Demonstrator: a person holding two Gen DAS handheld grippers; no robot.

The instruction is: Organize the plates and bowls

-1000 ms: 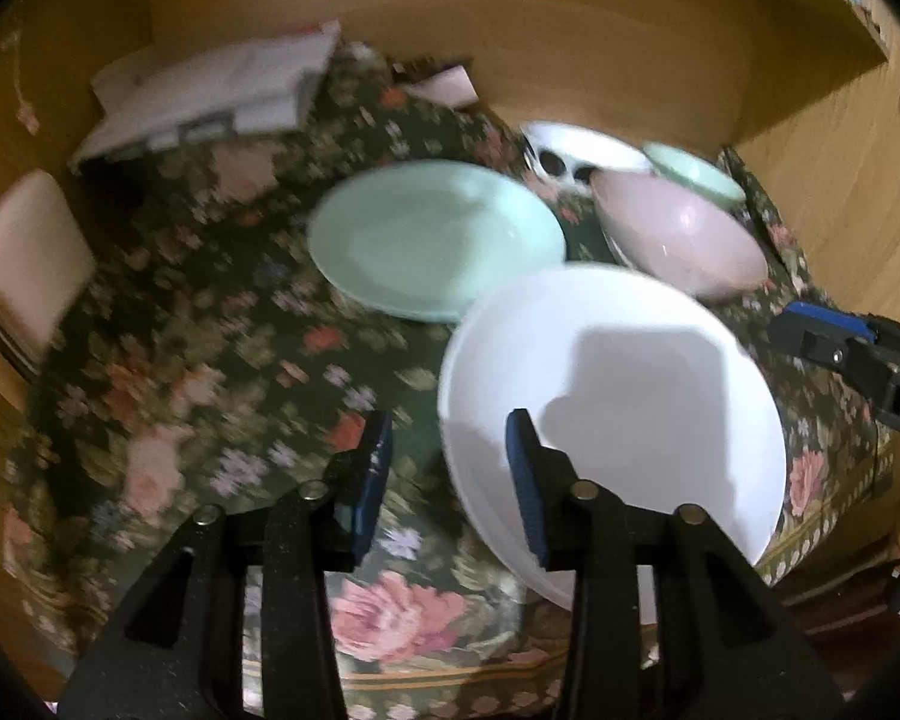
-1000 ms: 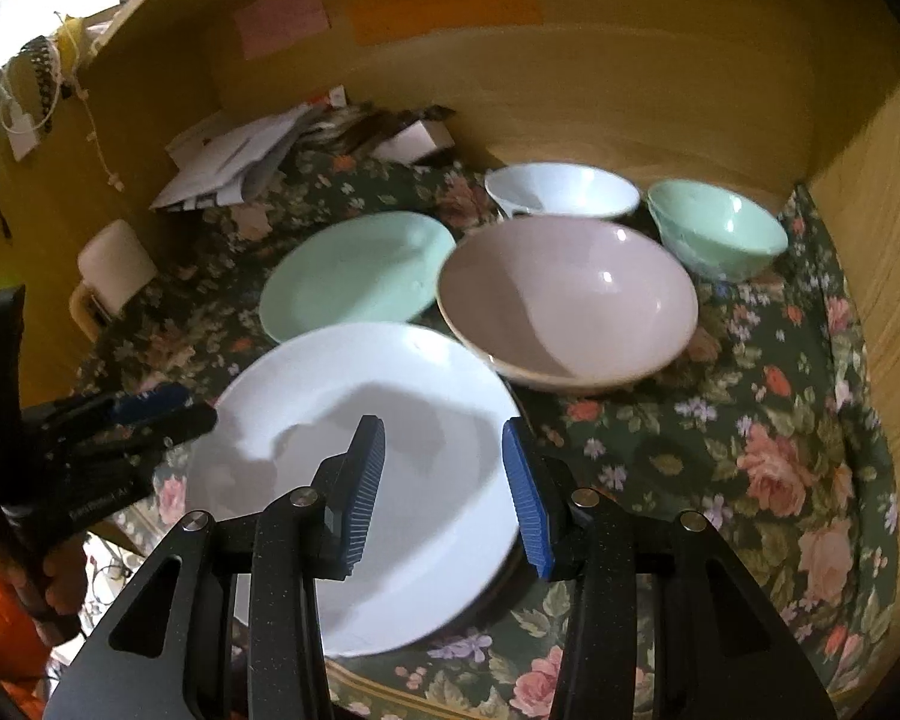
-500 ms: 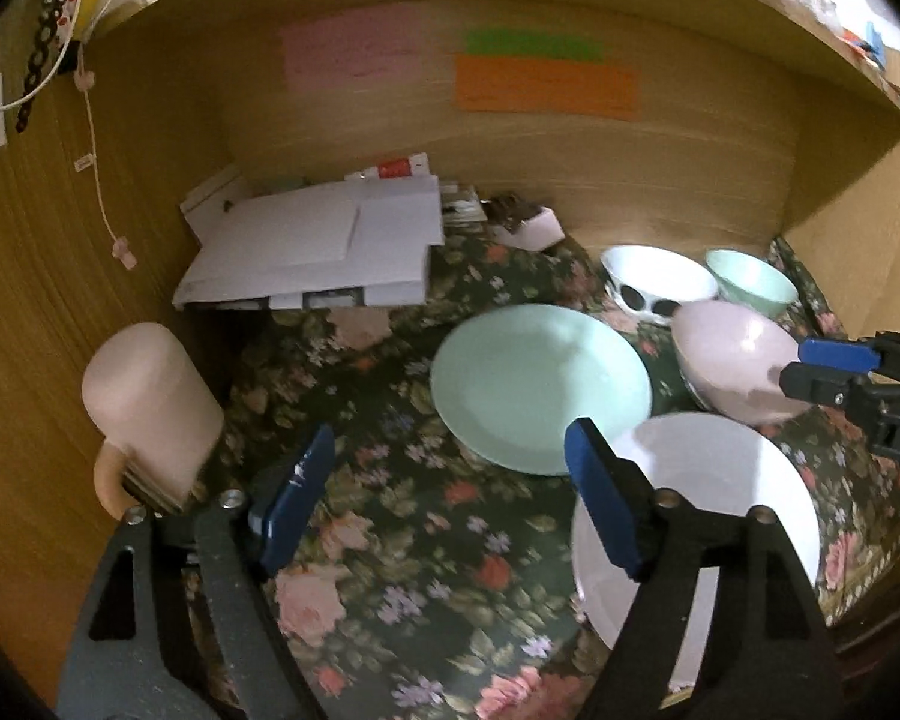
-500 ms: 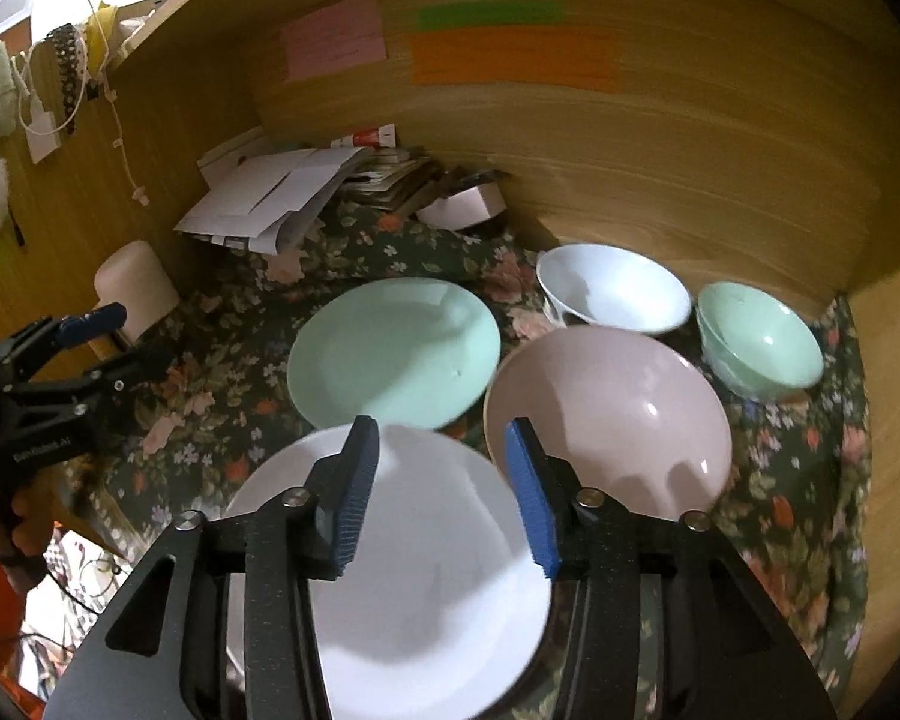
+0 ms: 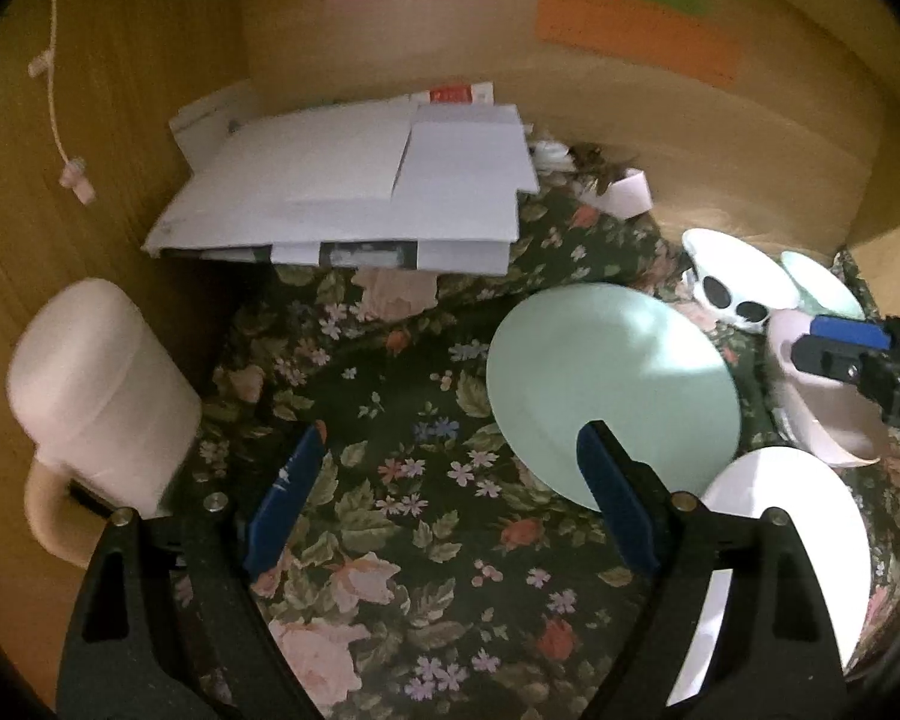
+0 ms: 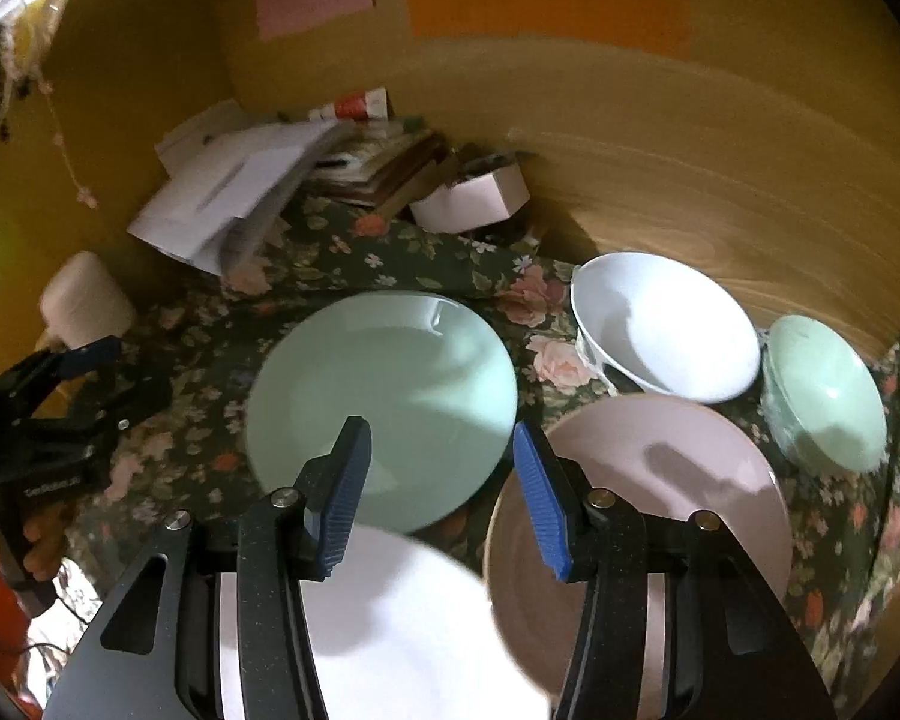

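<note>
Step in hand, approach: your left hand-held gripper has just been opening and your right hand-held gripper gapes empty, so next, I judge, centre it on the green plate rim.

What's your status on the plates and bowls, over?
Left gripper just opened wide, empty; right gripper open, empty. Green plate and white plate unstacked. Nothing blocking.

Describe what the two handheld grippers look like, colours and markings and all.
Both the left gripper and the right gripper have speckled matt black frames with triangular cut-outs, silver rivets and blue ribbed finger pads. White lettering marks the left gripper's side, too small to read.
</note>
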